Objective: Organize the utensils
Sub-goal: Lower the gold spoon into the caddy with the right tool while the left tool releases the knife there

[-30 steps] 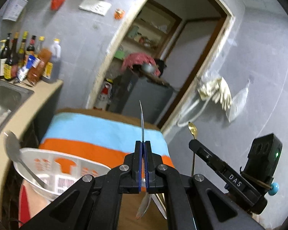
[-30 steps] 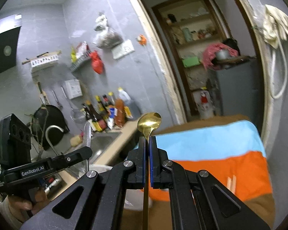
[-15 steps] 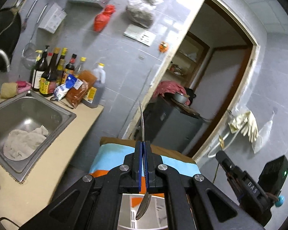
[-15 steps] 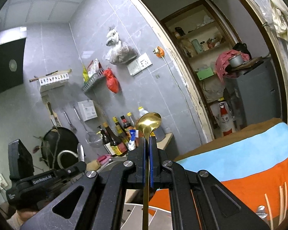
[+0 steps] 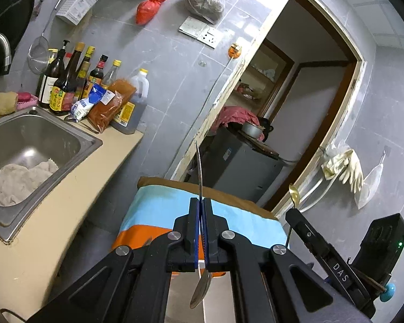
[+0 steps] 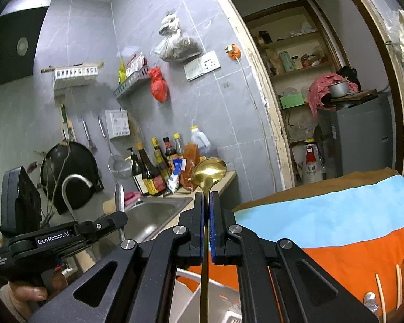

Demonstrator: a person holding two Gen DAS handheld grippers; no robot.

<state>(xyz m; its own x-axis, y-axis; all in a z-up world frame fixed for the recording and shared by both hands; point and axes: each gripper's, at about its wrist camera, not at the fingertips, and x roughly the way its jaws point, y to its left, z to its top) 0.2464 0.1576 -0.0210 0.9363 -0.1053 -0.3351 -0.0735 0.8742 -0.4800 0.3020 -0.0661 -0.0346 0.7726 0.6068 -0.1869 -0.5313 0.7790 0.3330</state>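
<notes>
- A grey tiled wall [image 5: 161, 53] fills the background, with a doorway [image 5: 296, 107] opening onto a back room where a grey cabinet [image 5: 239, 167] stands under a red cloth and a small pot.
- A striped cloth [image 6: 336, 223] in brown, blue and orange lies over the surface ahead of both tools.
- The beige counter [image 5: 75, 177] runs along the left and carries a steel sink [image 5: 32, 140] with a pale rag [image 5: 21, 177] lying in its basin.
- A row of sauce bottles [image 5: 72, 80], a blue-and-white packet and an orange packet stand at the far end of the counter, against the wall.
- A dark wok [image 6: 70, 172], a strainer and ladles hang on the wall beyond the tap [image 6: 70, 185].
- The left tongs [image 5: 201, 215] are pinched narrow on a silver spoon [image 5: 200, 290]: its handle stands up past the tips, seen edge-on, and its bowl hangs down below them.
- The right tongs [image 6: 208, 210] are nearly closed on a gold spoon [image 6: 209, 172], bowl upward above the tips, handle running down between the jaws.
- Pale chopsticks [image 6: 398, 285] lie on the orange stripe at the lower right, well apart from both spoons.
- A white basket edge [image 6: 191, 290] shows just below the right tongs.
</notes>
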